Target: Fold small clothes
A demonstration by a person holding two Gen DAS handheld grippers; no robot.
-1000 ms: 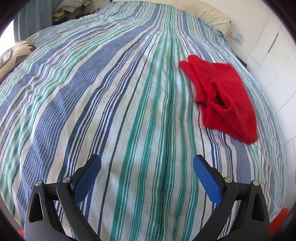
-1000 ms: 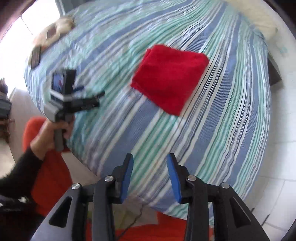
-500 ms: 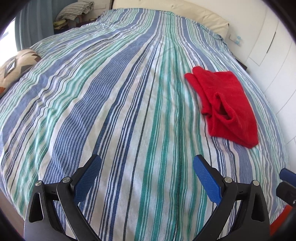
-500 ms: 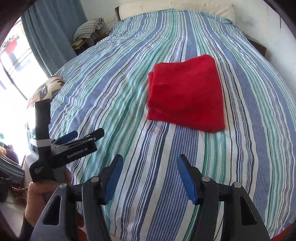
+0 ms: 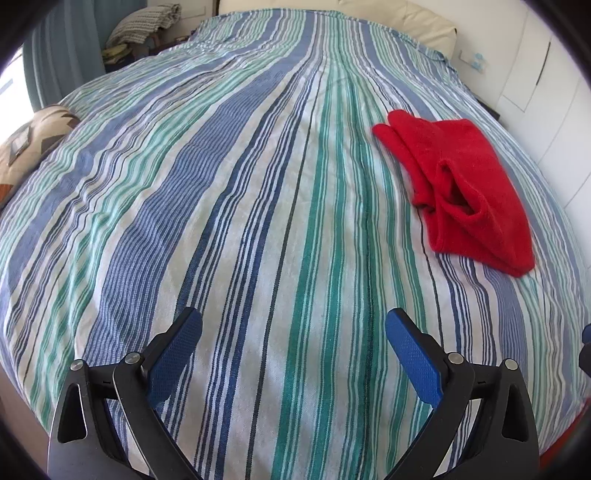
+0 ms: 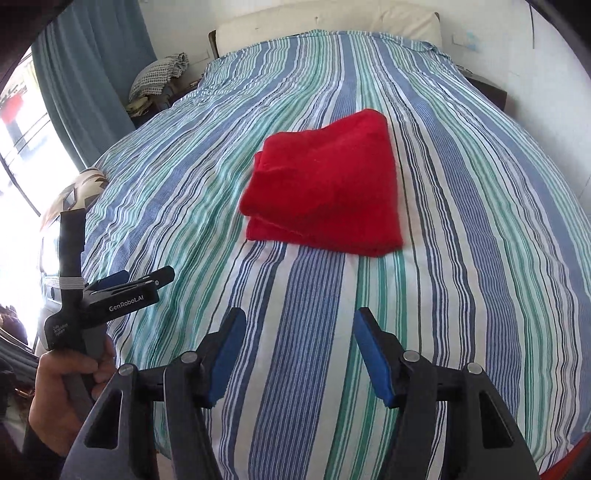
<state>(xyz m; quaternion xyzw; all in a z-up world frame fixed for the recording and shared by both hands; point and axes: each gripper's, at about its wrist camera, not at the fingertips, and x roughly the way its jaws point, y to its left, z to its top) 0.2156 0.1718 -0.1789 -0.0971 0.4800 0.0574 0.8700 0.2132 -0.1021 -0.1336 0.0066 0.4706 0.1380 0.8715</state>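
A red folded garment [image 5: 461, 188] lies on the striped bedspread [image 5: 240, 206], to the right in the left wrist view and straight ahead in the right wrist view [image 6: 328, 192]. Its layers gape open on the near left side. My left gripper [image 5: 293, 332] is open and empty over the bed's near edge, well short of the garment. My right gripper [image 6: 299, 332] is open and empty, hovering near the foot of the bed in front of the garment. The left gripper also shows at the lower left of the right wrist view [image 6: 147, 277], held in a hand.
A patterned cushion [image 5: 33, 140] lies at the bed's left edge. A cream pillow [image 6: 325, 22] runs along the headboard. Folded checked fabric [image 6: 159, 77] sits on a side stand by the blue curtain [image 6: 92, 74]. White wall panels [image 5: 546, 81] stand to the right.
The right gripper has swung from a tilted side view to face the garment squarely, and its jaws opened wider. The left gripper pulled back a little, staying open.
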